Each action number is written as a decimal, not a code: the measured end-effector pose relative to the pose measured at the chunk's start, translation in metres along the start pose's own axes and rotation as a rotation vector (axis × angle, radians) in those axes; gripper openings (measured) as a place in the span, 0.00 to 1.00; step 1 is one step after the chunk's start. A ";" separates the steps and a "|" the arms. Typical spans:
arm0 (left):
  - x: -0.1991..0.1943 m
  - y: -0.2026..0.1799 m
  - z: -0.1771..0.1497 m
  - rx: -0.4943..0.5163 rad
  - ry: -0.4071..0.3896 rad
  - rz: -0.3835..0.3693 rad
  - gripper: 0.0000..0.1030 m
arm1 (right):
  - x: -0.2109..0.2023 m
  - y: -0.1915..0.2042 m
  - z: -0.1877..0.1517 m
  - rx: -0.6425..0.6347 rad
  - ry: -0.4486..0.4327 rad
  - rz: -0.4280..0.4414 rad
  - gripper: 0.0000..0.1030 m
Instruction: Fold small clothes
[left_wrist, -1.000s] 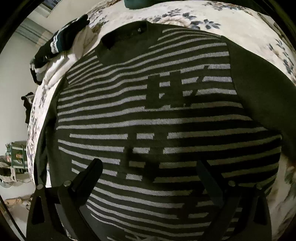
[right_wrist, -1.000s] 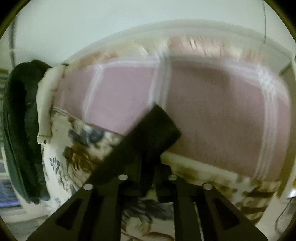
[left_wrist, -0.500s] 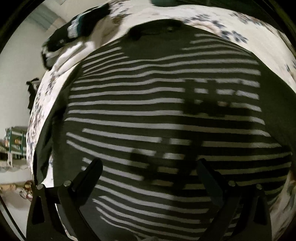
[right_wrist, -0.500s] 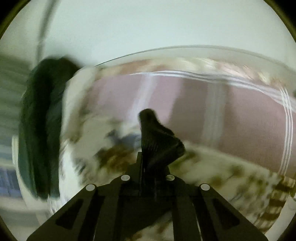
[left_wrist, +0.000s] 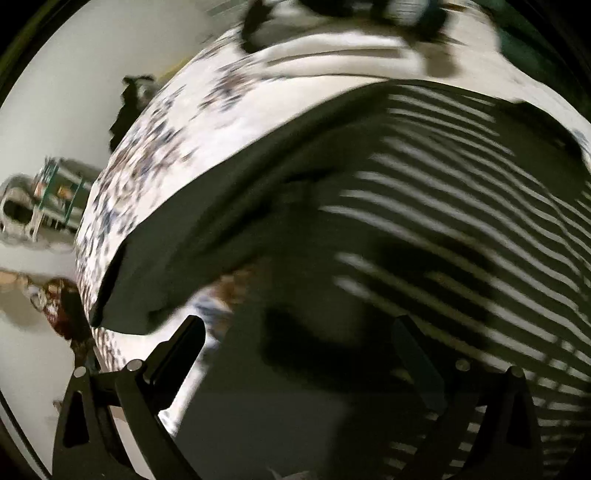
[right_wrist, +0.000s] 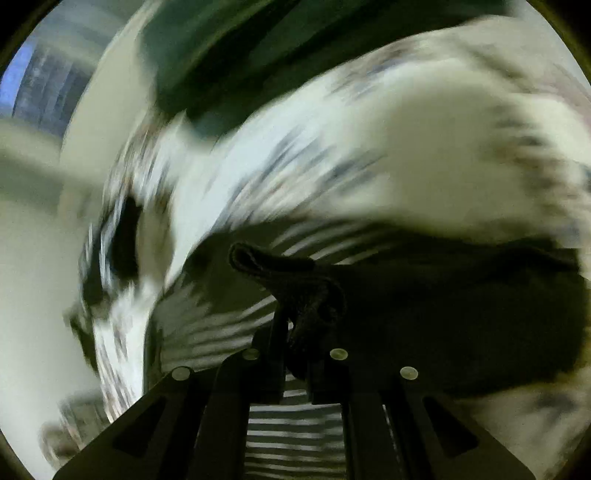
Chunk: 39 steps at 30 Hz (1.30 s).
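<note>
Dark sleeve (right_wrist: 295, 280), now pinched in the right gripper (right_wrist: 295, 332), crosses the striped sweater (left_wrist: 461, 229); left gripper (left_wrist: 299, 332) spread, empty: fold begun.

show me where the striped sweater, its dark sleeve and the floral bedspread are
striped sweater (left_wrist: 461, 236), left wrist view, striped front.
dark sleeve (right_wrist: 295, 280), right wrist view, pinched cuff end.
floral bedspread (left_wrist: 177, 147), left wrist view, bare patch.
</note>
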<state>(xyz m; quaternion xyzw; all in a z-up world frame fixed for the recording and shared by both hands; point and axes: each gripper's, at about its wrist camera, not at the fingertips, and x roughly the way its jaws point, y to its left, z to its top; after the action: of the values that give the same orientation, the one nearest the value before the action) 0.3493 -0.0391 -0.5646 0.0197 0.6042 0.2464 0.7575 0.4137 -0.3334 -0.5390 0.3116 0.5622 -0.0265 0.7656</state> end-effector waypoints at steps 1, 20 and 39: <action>0.007 0.013 0.000 -0.009 0.004 0.003 1.00 | 0.022 0.027 -0.012 -0.038 0.034 -0.005 0.07; 0.068 0.161 0.021 -0.052 0.015 -0.038 1.00 | 0.132 0.200 -0.106 -0.279 0.230 0.012 0.33; 0.121 0.343 -0.044 -0.636 0.244 -0.245 1.00 | 0.160 0.183 -0.114 -0.148 0.380 0.046 0.62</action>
<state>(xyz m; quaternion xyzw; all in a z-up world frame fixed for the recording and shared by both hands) 0.2065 0.2981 -0.5743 -0.3191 0.5810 0.3300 0.6721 0.4479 -0.0788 -0.6174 0.2665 0.6899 0.0916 0.6668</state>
